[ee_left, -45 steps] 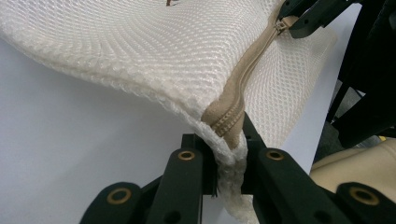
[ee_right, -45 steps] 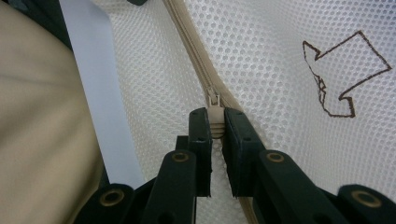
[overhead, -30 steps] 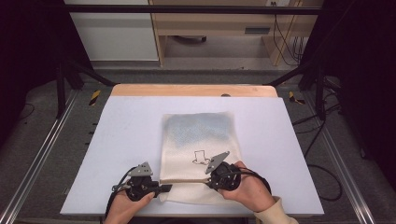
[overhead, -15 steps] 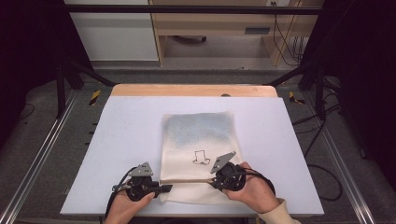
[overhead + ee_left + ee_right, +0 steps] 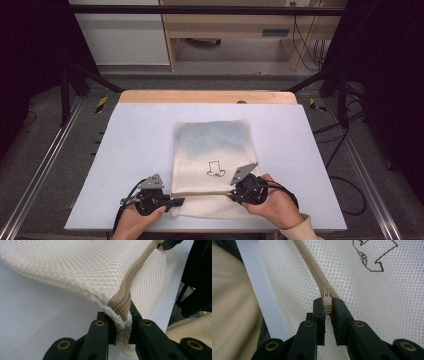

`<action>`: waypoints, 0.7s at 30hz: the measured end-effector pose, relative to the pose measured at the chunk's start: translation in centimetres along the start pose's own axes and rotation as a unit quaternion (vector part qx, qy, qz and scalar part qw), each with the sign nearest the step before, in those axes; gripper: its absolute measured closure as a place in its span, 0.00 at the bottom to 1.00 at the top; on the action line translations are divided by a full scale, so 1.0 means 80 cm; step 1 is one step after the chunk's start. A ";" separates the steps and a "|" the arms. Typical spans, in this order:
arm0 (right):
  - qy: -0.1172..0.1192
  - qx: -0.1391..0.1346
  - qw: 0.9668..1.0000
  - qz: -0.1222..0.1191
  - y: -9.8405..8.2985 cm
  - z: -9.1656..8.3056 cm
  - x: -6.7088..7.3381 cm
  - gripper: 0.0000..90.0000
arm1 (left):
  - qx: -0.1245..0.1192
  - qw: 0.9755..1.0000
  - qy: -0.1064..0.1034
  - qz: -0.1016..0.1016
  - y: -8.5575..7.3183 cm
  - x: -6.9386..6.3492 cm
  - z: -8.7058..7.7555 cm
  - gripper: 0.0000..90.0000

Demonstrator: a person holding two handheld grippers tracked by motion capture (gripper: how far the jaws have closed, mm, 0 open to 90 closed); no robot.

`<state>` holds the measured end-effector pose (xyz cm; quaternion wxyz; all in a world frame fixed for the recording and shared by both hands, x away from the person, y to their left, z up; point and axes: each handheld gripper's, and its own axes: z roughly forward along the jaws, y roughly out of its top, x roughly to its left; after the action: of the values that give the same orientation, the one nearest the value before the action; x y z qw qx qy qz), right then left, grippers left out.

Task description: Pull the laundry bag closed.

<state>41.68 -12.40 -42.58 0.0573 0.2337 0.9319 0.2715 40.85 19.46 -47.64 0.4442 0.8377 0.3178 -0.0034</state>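
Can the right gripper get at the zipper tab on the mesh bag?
Yes, it looks so. The right gripper already has its jaws shut on the zipper tab of the mesh bag, and nothing blocks it. The left gripper pinches the bag's corner.

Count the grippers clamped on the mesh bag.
2. The left gripper pinches the zipper's end at the mesh bag's left edge. The right gripper grips the zipper pull near the right edge.
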 end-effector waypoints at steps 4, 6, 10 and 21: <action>-0.003 -0.001 1.000 0.003 -0.003 -0.002 0.000 0.91 | 0.000 1.000 0.001 0.000 0.000 0.000 0.000 0.92; -0.003 -0.002 1.000 0.006 -0.004 -0.003 0.000 0.91 | 0.000 1.000 0.001 0.000 0.000 0.000 0.000 0.92; -0.007 -0.004 1.000 0.011 -0.007 -0.004 -0.001 0.91 | 0.000 1.000 0.002 0.000 0.000 0.000 0.000 0.92; -0.013 -0.010 1.000 0.016 -0.014 -0.009 -0.003 0.91 | -0.001 1.000 0.001 0.000 0.000 0.001 -0.001 0.92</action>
<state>41.30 -13.71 -42.60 0.0671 0.2516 0.9244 0.2785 40.87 19.52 -47.63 0.4443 0.8373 0.3186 -0.0024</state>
